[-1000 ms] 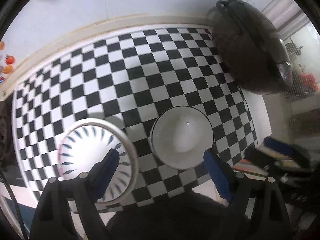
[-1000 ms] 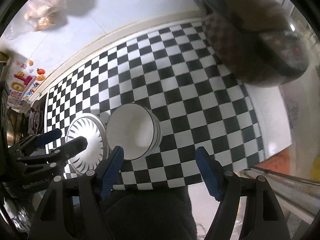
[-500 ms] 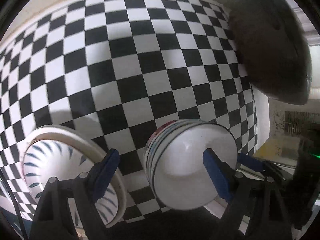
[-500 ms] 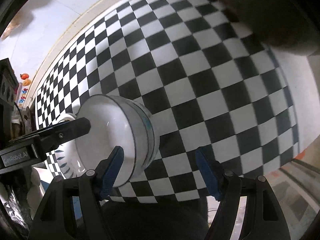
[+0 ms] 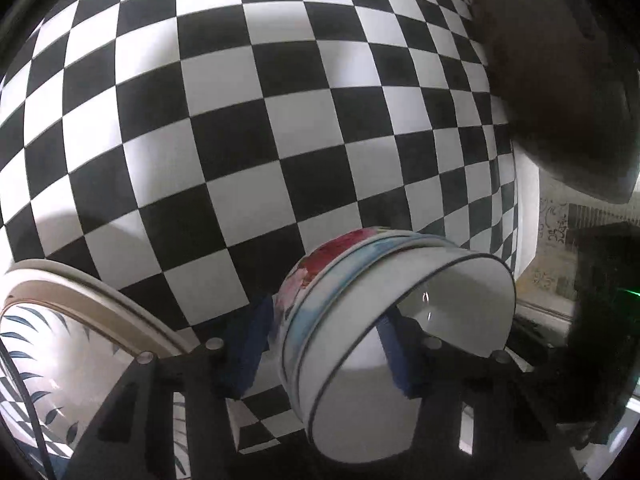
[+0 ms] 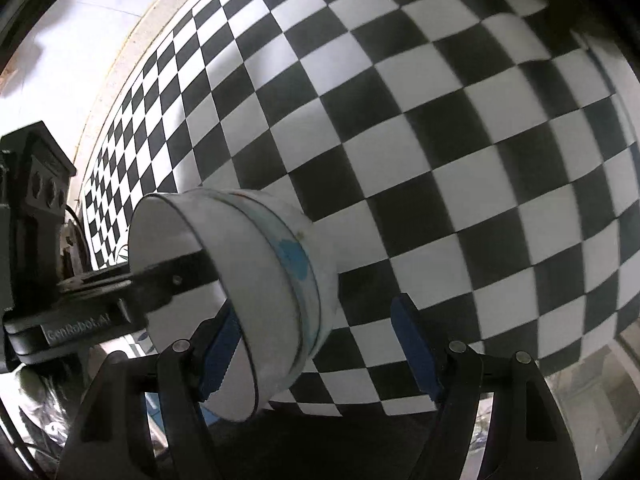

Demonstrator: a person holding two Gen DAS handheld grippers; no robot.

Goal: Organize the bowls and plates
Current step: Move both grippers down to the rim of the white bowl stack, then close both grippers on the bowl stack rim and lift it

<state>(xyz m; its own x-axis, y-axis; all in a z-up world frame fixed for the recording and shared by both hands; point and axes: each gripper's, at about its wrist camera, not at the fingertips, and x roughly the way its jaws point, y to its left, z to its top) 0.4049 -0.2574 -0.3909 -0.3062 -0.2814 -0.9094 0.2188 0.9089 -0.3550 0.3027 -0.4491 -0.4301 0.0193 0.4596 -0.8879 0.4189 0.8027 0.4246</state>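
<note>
So from the left wrist camera, the left claw (image 5: 320, 354) sits low over a desk (image 5: 248, 120) covered in a glossy black-and-white checkered cloth. A stack of bowls (image 5: 360, 320) stands near the front edge, smooth white glazed ceramic with thin dark rims, the lower one painted with red and pink flowers and a blue band. One blue ribbed pad sits outside the wall, the other inside, and the jaws are closing on that wall; can't tell if they're pressing yet. Just left is a plate (image 5: 52, 344), shiny white with dark blue leaf strokes and a beige rim. A big dark rounded pot (image 5: 560, 80) fills the right side.

Right wrist camera: the right claw (image 6: 316, 344) stands wide apart, the same bowls by its left pad, nothing gripped. The left claw's black finger reaches into the top bowl from the left.
</note>
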